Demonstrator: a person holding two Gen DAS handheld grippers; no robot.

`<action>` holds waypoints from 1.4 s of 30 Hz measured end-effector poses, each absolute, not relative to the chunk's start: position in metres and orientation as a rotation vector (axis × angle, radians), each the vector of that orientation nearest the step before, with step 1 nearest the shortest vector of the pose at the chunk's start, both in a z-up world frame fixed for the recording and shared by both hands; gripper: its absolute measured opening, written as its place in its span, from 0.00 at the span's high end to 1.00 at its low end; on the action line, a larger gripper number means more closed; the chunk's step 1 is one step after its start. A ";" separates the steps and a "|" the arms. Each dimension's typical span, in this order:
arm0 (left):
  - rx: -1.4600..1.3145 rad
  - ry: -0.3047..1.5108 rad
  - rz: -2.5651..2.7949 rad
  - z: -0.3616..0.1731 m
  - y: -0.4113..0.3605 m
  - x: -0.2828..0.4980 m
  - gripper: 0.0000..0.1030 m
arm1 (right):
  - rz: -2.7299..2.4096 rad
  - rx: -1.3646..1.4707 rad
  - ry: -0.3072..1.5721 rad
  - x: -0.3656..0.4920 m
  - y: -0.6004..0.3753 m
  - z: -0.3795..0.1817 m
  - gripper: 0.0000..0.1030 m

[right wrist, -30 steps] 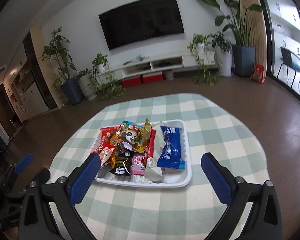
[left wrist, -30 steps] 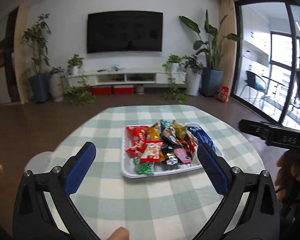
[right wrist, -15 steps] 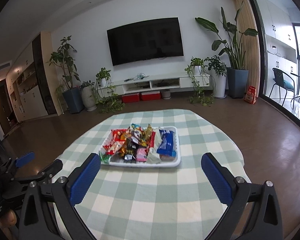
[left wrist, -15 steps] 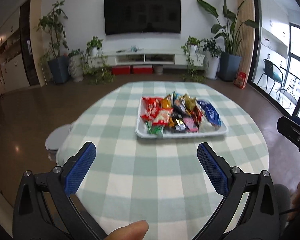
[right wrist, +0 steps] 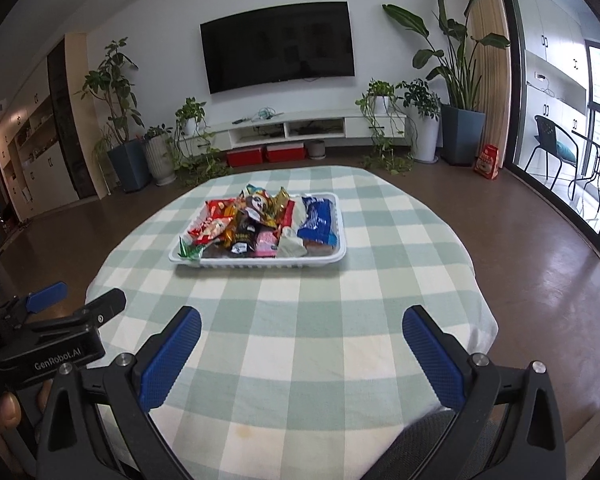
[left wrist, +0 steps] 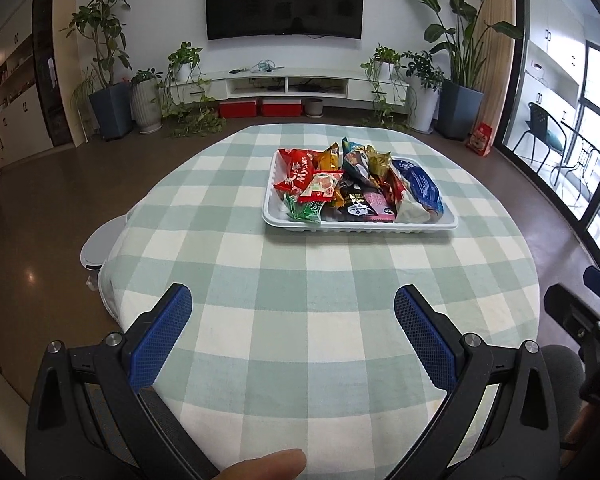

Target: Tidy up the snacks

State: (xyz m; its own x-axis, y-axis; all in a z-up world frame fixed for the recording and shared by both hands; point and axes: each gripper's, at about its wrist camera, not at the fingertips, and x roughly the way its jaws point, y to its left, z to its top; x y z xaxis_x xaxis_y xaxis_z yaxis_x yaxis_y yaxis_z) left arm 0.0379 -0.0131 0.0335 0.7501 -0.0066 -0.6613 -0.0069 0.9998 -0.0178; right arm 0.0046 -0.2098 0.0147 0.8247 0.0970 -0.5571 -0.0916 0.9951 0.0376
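A white tray [left wrist: 360, 227] [right wrist: 260, 263] holds several snack packets on a round table covered with a green checked cloth [left wrist: 300, 320] [right wrist: 320, 320]. Among them lie a red packet [left wrist: 298, 170] [right wrist: 220, 209], a blue packet [left wrist: 420, 184] [right wrist: 318, 218] and a green one [left wrist: 306, 211] [right wrist: 192, 250]. My left gripper [left wrist: 294, 308] is open and empty, low over the table's near edge, well short of the tray. My right gripper [right wrist: 302, 328] is likewise open and empty near the front edge. Each gripper shows at the side of the other's view.
A wall TV [left wrist: 284, 2], a low white media shelf [left wrist: 288, 86] and potted plants [left wrist: 108, 60] stand at the far wall. A white round object [left wrist: 96, 248] sits on the floor left of the table. Glass doors [left wrist: 572, 120] are at the right.
Both grippers have pulled back from the tray toward the table's near edge and stayed open. The tray now looks smaller and farther away in both views.
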 end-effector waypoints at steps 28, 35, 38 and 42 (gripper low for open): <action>-0.028 0.740 0.002 0.020 -0.006 0.045 0.00 | 0.089 0.011 0.733 0.011 -0.198 -0.015 0.00; -0.029 0.740 0.001 0.020 -0.007 0.044 0.00 | 0.088 0.016 0.736 0.012 -0.199 -0.016 0.00; -0.029 0.741 0.001 0.020 -0.007 0.044 0.00 | 0.088 0.016 0.739 0.012 -0.199 -0.017 0.00; -0.029 0.741 0.001 0.020 -0.007 0.044 0.00 | 0.088 0.015 0.737 0.012 -0.199 -0.016 0.00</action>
State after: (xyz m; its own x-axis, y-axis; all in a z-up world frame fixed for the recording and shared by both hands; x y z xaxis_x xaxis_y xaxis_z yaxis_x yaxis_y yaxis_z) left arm 0.0443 -0.0071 0.0201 0.7380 -0.0099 -0.6747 -0.0108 0.9996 -0.0265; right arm 0.0118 -0.1990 -0.0163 0.7371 0.0854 -0.6703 -0.0749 0.9962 0.0445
